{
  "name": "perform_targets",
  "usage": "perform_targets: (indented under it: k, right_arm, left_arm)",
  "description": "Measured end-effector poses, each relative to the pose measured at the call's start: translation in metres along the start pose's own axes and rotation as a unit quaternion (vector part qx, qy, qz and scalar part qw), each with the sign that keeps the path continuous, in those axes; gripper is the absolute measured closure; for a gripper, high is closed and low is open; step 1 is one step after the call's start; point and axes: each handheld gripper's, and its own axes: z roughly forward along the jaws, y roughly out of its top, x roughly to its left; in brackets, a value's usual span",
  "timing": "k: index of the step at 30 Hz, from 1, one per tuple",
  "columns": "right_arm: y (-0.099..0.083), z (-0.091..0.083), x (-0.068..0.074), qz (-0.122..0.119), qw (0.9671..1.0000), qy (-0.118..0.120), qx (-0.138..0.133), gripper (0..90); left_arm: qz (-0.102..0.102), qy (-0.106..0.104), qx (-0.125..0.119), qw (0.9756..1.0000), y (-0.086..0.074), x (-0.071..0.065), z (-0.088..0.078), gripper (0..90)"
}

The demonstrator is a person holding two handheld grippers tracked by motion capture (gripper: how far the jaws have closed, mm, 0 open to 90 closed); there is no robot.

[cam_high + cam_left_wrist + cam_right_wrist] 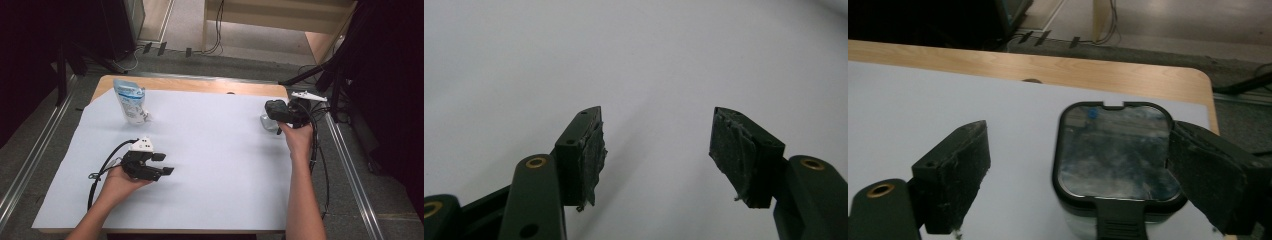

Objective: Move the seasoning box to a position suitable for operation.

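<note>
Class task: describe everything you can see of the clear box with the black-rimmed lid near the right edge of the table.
The clear square container with a black-rimmed lid stands upright on the white paper sheet, near the table's far right corner. Its lid is see-through and glossy with rounded corners, a small notch at the far rim and a black latch tab at the near side; it looks closed. Something blue shows inside. The right gripper has its jaws open around it; one seems close to the lid's side, contact unclear.
</note>
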Motion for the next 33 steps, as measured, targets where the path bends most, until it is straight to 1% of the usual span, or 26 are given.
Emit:
perform_targets:
  k: [1,4,5,7,11,14,15,16,17,18,21,23,24,25,26,29,31,33]
  right_arm:
    - [0.000,0.000,0.000,0.000,1.0000,0.000,0.000,12.0]
    - [-0.006,0.010,-0.010,0.014,0.9998,-0.011,0.007,11.1]
    - [-0.007,0.011,-0.011,0.012,0.9998,-0.012,0.002,10.2]
    - [-0.008,0.012,-0.013,0.015,0.9997,-0.016,0.003,10.6]
    - [-0.015,0.026,-0.016,0.022,0.9992,-0.019,0.029,10.8]
    - [-0.021,0.036,-0.014,0.016,0.9984,-0.031,0.044,10.4]
    - [-0.025,0.041,-0.015,0.013,0.9985,-0.030,0.045,10.2]
    - [-0.027,0.042,-0.016,0.016,0.9984,-0.031,0.044,12.6]
    - [-0.027,0.042,-0.016,0.016,0.9984,-0.031,0.044,12.6]
    - [-0.030,0.045,-0.018,0.024,0.9986,-0.030,0.037,12.0]
    - [-0.032,0.046,-0.019,0.024,0.9988,-0.028,0.032,12.1]
    - [-0.033,0.046,-0.017,0.017,0.9990,-0.035,0.021,13.9]
    - [-0.033,0.044,-0.016,0.009,0.9989,-0.043,0.015,15.6]
    - [-0.033,0.044,-0.016,0.009,0.9989,-0.043,0.015,15.6]
    - [-0.033,0.042,-0.014,-0.001,0.9985,-0.052,0.014,16.1]
    - [-0.034,0.042,-0.014,-0.005,0.9986,-0.052,0.012,16.2]
    - [-0.033,0.041,-0.013,-0.001,0.9987,-0.050,0.014,16.2]
    - [-0.033,0.040,-0.013,0.011,0.9990,-0.040,0.015,16.2]
  left_arm:
    - [-0.002,0.001,-0.002,1.0000,-0.001,0.000,0.000,38.8]
    - [-0.002,0.004,0.002,1.0000,-0.003,-0.001,0.000,38.7]
    - [-0.002,0.003,0.005,1.0000,-0.004,-0.001,0.000,38.7]
    - [-0.004,0.006,0.003,1.0000,-0.005,-0.001,-0.001,38.7]
    - [-0.007,0.006,0.001,1.0000,-0.007,-0.001,-0.003,38.6]
    - [-0.007,0.009,0.001,0.9999,-0.008,-0.001,-0.004,38.5]
    - [-0.010,0.010,-0.001,0.9999,-0.009,-0.001,-0.004,38.5]
    - [-0.010,0.010,-0.001,0.9999,-0.009,-0.001,-0.004,38.5]
    - [-0.010,0.009,-0.001,0.9999,-0.009,0.000,-0.004,38.5]
    - [-0.012,0.010,-0.001,0.9999,-0.010,0.001,-0.005,38.5]
    - [-0.012,0.012,0.002,0.9999,-0.010,0.001,-0.005,38.5]
    - [-0.011,0.012,0.003,0.9999,-0.010,0.000,-0.005,38.5]
    - [-0.011,0.012,0.003,0.9999,-0.010,0.000,-0.005,38.4]
    - [-0.011,0.012,0.003,0.9999,-0.010,0.000,-0.004,38.4]
    - [-0.011,0.012,0.003,0.9999,-0.010,0.000,-0.004,38.4]
    - [-0.014,0.010,0.002,0.9998,-0.010,0.001,-0.004,38.3]
    - [-0.015,0.010,0.003,0.9998,-0.010,0.002,-0.004,38.2]
    - [-0.018,0.010,0.007,0.9998,-0.010,0.003,-0.004,37.9]
